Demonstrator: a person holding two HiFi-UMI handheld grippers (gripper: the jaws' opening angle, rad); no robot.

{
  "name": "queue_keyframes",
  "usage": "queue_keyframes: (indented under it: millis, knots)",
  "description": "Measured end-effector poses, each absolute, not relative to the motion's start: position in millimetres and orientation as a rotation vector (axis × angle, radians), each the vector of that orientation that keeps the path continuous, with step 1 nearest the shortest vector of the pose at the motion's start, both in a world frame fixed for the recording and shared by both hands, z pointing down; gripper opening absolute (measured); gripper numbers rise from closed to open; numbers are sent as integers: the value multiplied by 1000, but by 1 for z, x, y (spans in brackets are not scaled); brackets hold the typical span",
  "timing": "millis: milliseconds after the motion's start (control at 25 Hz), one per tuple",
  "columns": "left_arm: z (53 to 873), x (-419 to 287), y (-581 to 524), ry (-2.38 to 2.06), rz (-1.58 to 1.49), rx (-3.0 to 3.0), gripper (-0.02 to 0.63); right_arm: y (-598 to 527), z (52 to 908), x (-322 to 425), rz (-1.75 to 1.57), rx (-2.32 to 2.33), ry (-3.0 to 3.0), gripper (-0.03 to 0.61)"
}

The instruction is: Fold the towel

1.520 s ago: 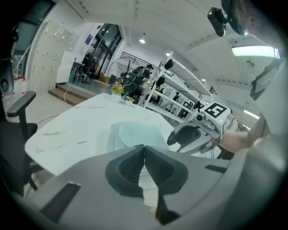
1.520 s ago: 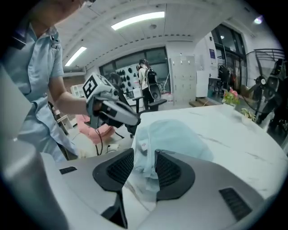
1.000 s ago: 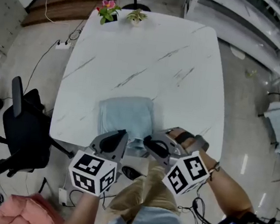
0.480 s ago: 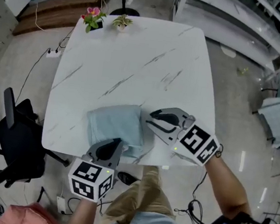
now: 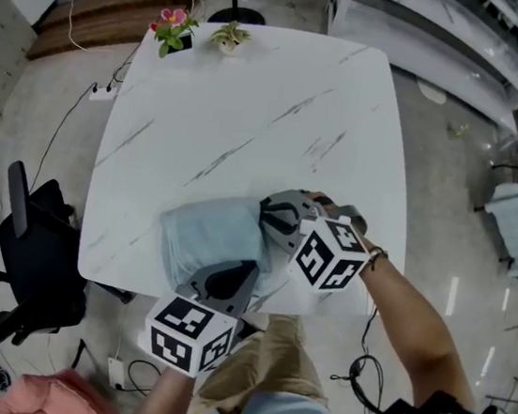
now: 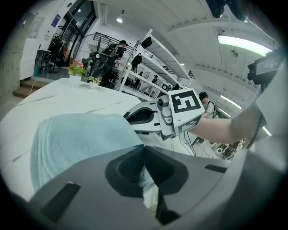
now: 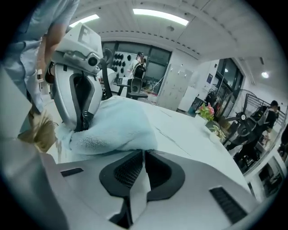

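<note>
Both my grippers are pinching the pale blue towel near the table's front edge

From above I am seeing the whole white marble table [image 5: 253, 106], the towel [image 5: 204, 232] bunching up by its near edge and two small potted plants [image 5: 199, 32] standing at the far edge, but only the gripper bodies over the cloth; my left gripper [image 5: 247, 271] is clamping the towel's near side, jaws fully together on a sliver of fabric that only its own view is showing, and my right gripper [image 5: 267, 214] is holding the right side, its jaws having just been closing, now nearly together on a thin fold, which its own view is showing
</note>
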State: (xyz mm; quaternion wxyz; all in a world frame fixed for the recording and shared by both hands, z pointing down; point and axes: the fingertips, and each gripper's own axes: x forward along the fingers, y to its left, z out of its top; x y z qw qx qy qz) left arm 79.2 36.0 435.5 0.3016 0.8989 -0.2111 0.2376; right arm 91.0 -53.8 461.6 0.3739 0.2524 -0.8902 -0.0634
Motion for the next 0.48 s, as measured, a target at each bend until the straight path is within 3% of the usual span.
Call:
queue_keyframes:
  millis: [240,480]
  knots:
    - [435,87,36,-526,658,2400,8,-72,434,102,-204,753,-2316,21]
    - [454,97,25,-555,730,2391,8,-88,483,107,17,748,-2256,22]
